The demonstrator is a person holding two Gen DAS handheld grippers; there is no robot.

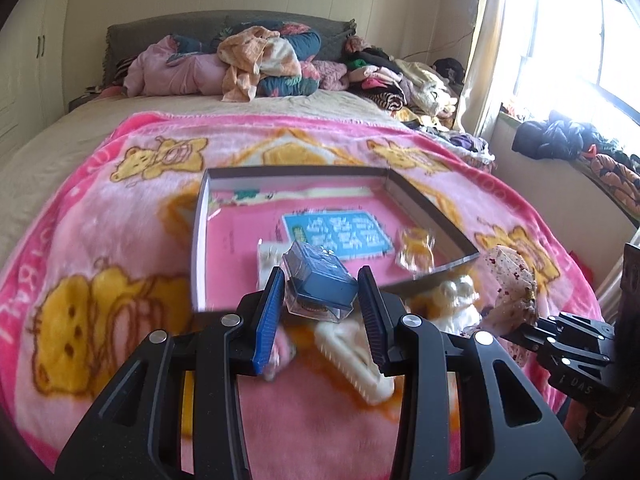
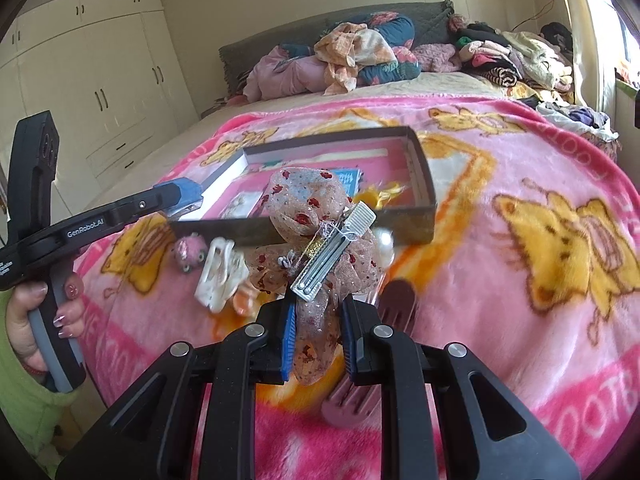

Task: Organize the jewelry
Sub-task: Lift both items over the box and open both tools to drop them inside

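Left gripper (image 1: 320, 292) grips a blue box (image 1: 320, 284), right gripper (image 2: 318, 320) a hair bow (image 2: 316, 232), just before the tray (image 1: 424, 204); next, lowering inside.

Pink bear-print blanket (image 1: 120, 216) covering the bed, clothes pile (image 1: 248, 60) lying at twelve o'clock, wardrobe (image 2: 100, 88) standing at ten o'clock, window (image 1: 580, 40) glowing at two o'clock.

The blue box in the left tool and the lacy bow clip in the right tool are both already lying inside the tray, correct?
Not quite. The blue box is clamped in the left tool and the lacy bow clip in the right tool, but both are held up at the near edge of the tray, not lying inside it. Both wrist views show this.
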